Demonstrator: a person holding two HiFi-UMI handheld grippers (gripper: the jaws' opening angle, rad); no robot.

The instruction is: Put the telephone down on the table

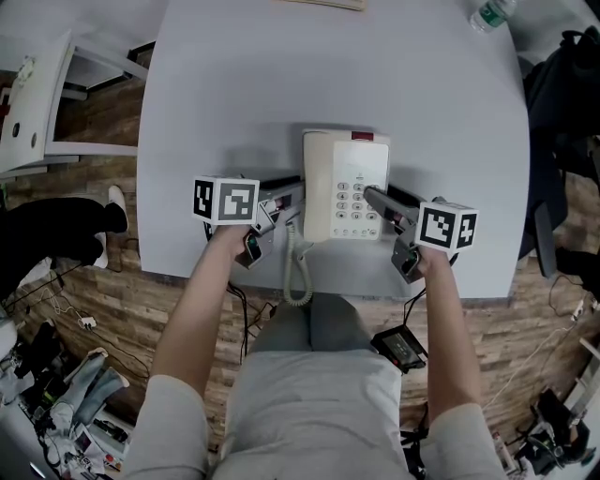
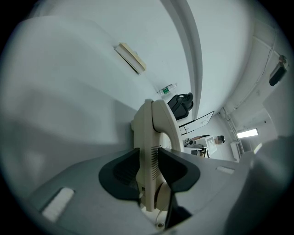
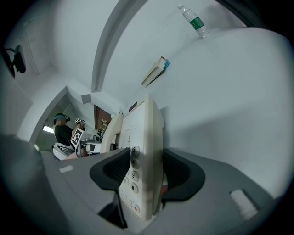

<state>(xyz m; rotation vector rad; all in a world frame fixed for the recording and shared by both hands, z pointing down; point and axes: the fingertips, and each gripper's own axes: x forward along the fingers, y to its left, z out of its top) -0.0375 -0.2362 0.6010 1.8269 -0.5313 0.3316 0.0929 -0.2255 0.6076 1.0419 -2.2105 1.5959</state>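
A cream telephone with its handset on the cradle lies flat on the grey table, near the front edge. Its coiled cord hangs over that edge. My left gripper is at the phone's left side. In the left gripper view the phone's handset side stands between the jaws, whose pads lie close along it without visibly pressing. My right gripper is at the phone's right side. In the right gripper view its pads clamp the keypad edge.
A water bottle stands at the table's far right corner and a thin book lies at the far edge. A black bag sits beside the table on the right. The table's front edge runs just below the phone, above the person's lap.
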